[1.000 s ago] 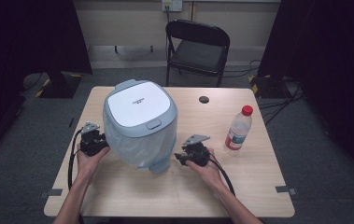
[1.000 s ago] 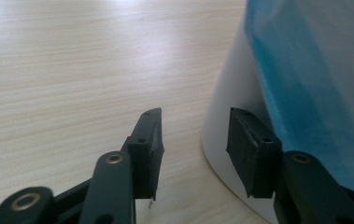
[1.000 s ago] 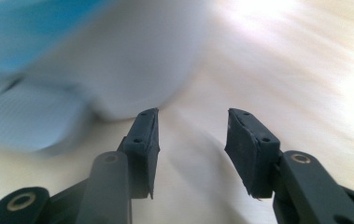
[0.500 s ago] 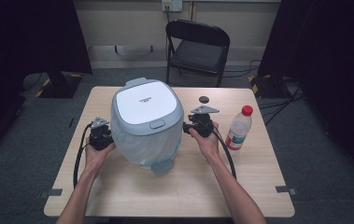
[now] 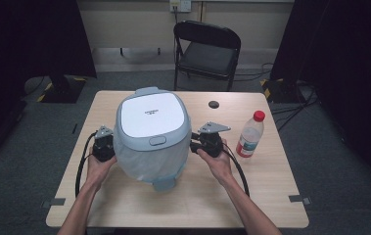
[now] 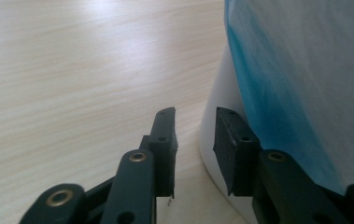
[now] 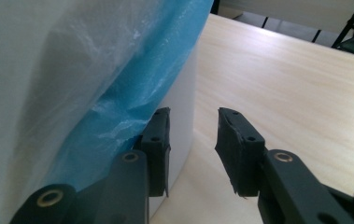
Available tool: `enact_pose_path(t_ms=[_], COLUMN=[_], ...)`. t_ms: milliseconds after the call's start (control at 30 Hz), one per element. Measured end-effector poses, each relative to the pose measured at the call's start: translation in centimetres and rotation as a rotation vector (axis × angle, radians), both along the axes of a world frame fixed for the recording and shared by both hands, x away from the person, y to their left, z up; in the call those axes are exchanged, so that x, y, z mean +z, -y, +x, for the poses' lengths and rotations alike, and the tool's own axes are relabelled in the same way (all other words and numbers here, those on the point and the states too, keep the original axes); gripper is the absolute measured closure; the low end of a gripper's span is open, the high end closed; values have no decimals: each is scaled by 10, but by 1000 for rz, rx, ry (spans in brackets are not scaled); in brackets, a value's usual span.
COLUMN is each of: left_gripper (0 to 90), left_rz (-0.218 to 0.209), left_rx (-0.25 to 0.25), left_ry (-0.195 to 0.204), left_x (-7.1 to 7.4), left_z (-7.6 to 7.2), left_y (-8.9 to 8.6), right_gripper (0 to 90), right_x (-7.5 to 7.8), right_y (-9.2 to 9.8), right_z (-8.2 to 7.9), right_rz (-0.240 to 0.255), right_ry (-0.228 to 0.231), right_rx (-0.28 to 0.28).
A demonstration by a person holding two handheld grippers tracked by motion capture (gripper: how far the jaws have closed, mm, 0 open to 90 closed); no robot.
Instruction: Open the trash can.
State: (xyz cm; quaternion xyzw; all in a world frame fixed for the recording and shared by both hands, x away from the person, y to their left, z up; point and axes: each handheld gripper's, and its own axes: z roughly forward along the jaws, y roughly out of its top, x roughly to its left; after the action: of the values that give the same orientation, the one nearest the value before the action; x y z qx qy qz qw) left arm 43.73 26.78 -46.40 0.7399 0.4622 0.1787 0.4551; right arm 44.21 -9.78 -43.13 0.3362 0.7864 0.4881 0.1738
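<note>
The lidded bin (image 5: pixel 151 137) stands mid-bench, its white lid down, so what it holds cannot be told; a pale blue liner bag (image 7: pixel 132 93) drapes over its sides. The left gripper (image 5: pixel 103 145) sits at the bin's nine o'clock, the right gripper (image 5: pixel 208 142) at its three o'clock. In the gripper views both pairs of fingers stand narrowly parted with nothing between them; both have just been closing. The likeliest slip: fingers shutting beside the film and catching air, or snagging and tearing the thin plastic. A capped water bottle (image 5: pixel 249 134), upright at the bench's (image 5: pixel 124 205) three o'clock, could be toppled by the right elbow.
</note>
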Motion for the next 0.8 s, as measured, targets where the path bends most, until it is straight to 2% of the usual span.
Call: enact_pose_path(t_ms=[167, 200, 233, 267, 433, 467, 533, 600, 633, 667, 767, 800], left_gripper=[709, 705, 703, 713, 703, 701, 702, 704, 704, 695, 593, 545], left_rz=[-38, -13, -13, 5, 22, 45, 54, 52, 52, 41, 30, 40], left_rx=[-4, -14, -14, -26, -53, -64, -64, -61, -61, -58, -42, -46], left_ry=[4, 6, 6, 5, -10, -12, -9, -9, -9, -12, -4, -19], left_x=[-6, -4, -4, -3, -2, 0, 1, 0, 0, 0, -2, -5], left_z=[-6, -8, -8, -9, -14, -17, -19, -19, -19, -20, -21, -22], left_y=[-1, 0, 0, 1, -2, -3, -3, -3, -3, -3, -7, -10], right_gripper=[646, 647, 647, 657, 649, 624, 616, 601, 576, 554, 531, 507], right_x=[2, 2, 2, 1, 0, 1, 2, 3, 3, 2, 0, -1], right_y=[1, 3, 3, 3, 4, 4, 3, 2, 3, 4, 4, 3], right_z=[-13, -18, -18, -21, -29, -33, -37, -39, -37, -36, -33, -31], right_rz=[-15, -8, -8, -3, 14, 2, -2, -31, -21, -14, -25, -49], right_ry=[-5, -12, -12, -17, -32, -24, -31, -13, -24, -32, -40, -46], right_rx=[29, 37, 37, 41, 67, 86, 95, 96, 95, 92, 87, 84])
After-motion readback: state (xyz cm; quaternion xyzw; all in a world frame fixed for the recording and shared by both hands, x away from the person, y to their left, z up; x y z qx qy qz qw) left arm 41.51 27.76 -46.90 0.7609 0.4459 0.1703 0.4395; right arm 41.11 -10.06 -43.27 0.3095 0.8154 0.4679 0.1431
